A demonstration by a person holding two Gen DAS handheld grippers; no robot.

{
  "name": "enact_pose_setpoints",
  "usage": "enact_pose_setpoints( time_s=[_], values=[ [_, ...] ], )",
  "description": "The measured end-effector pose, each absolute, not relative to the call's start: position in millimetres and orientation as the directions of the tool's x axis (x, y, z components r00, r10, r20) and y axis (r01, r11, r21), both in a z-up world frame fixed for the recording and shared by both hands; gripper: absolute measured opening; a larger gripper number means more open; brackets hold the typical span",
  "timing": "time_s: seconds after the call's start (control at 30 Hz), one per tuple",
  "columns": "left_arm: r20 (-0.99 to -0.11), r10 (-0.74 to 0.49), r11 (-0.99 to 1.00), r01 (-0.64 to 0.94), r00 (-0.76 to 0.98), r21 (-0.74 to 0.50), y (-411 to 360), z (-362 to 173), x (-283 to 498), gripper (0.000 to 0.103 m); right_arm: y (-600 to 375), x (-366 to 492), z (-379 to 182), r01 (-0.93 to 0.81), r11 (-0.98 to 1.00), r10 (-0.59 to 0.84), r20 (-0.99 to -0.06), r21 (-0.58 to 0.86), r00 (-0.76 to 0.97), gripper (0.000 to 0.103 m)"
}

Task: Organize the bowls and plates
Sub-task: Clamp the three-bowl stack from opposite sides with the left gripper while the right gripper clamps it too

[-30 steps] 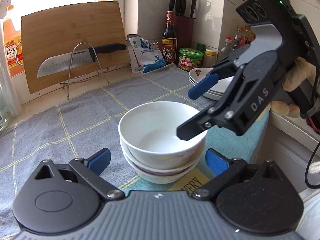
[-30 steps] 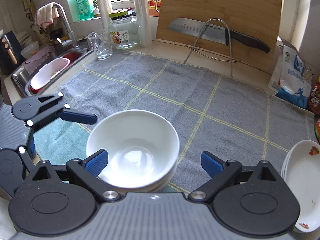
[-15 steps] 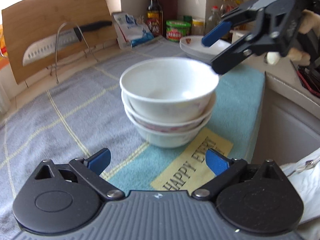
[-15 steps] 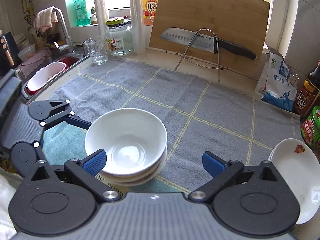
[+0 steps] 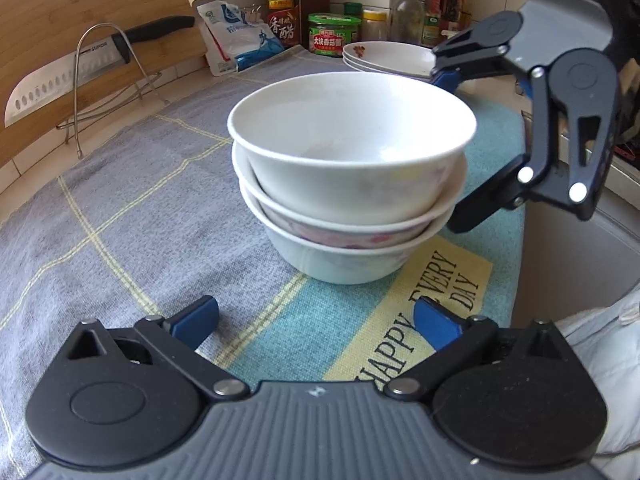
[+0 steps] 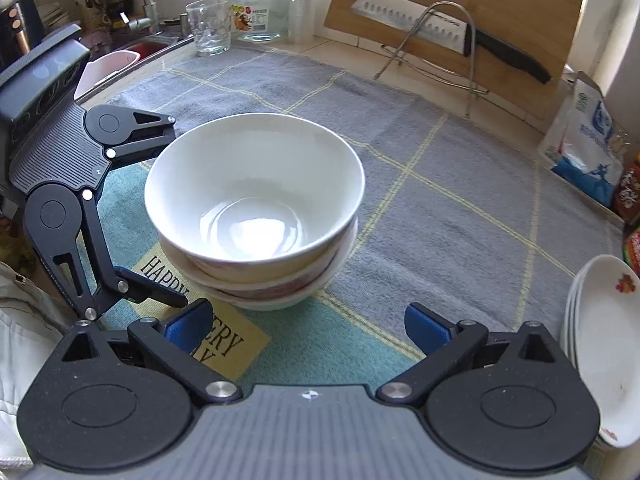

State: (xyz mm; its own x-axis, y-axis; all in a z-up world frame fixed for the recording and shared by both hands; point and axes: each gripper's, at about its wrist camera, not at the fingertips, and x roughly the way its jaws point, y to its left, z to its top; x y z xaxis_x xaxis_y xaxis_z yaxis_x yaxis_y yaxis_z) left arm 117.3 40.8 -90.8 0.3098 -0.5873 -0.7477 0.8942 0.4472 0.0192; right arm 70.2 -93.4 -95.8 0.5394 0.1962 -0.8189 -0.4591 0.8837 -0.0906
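Note:
Three white bowls (image 5: 348, 176) stand nested in one stack on the teal mat; the stack also shows in the right wrist view (image 6: 256, 212). A stack of white plates (image 5: 384, 58) with a flower print lies behind it, at the right edge in the right wrist view (image 6: 608, 344). My left gripper (image 5: 316, 320) is open and empty, just short of the bowls. My right gripper (image 6: 308, 326) is open and empty, close to the bowls on the other side, its fingers apart from them.
A grey checked towel (image 6: 440, 152) covers the counter. A cutting board with a knife on a wire rack (image 6: 448, 32) stands at the back. Bottles and jars (image 5: 332, 34), a bag (image 5: 236, 40), a glass (image 6: 210, 26) and a sink (image 6: 132, 56) line the edges.
The right gripper has let go of the top bowl and drawn back from the stack. The left gripper has drawn back and lowered. The bowls stay stacked.

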Motion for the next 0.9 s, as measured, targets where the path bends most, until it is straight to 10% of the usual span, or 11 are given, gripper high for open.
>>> enact_pose_setpoints(
  time_s=[0.9],
  values=[
    [-0.758,-0.644,0.095,0.994,0.101,0.052,25.7,-69.1,149.5,0.089,-78.2,97.1,-101.4,-0.743,0.661,0.344,-0.836,-0.107,0.427,0.096]
  ],
)
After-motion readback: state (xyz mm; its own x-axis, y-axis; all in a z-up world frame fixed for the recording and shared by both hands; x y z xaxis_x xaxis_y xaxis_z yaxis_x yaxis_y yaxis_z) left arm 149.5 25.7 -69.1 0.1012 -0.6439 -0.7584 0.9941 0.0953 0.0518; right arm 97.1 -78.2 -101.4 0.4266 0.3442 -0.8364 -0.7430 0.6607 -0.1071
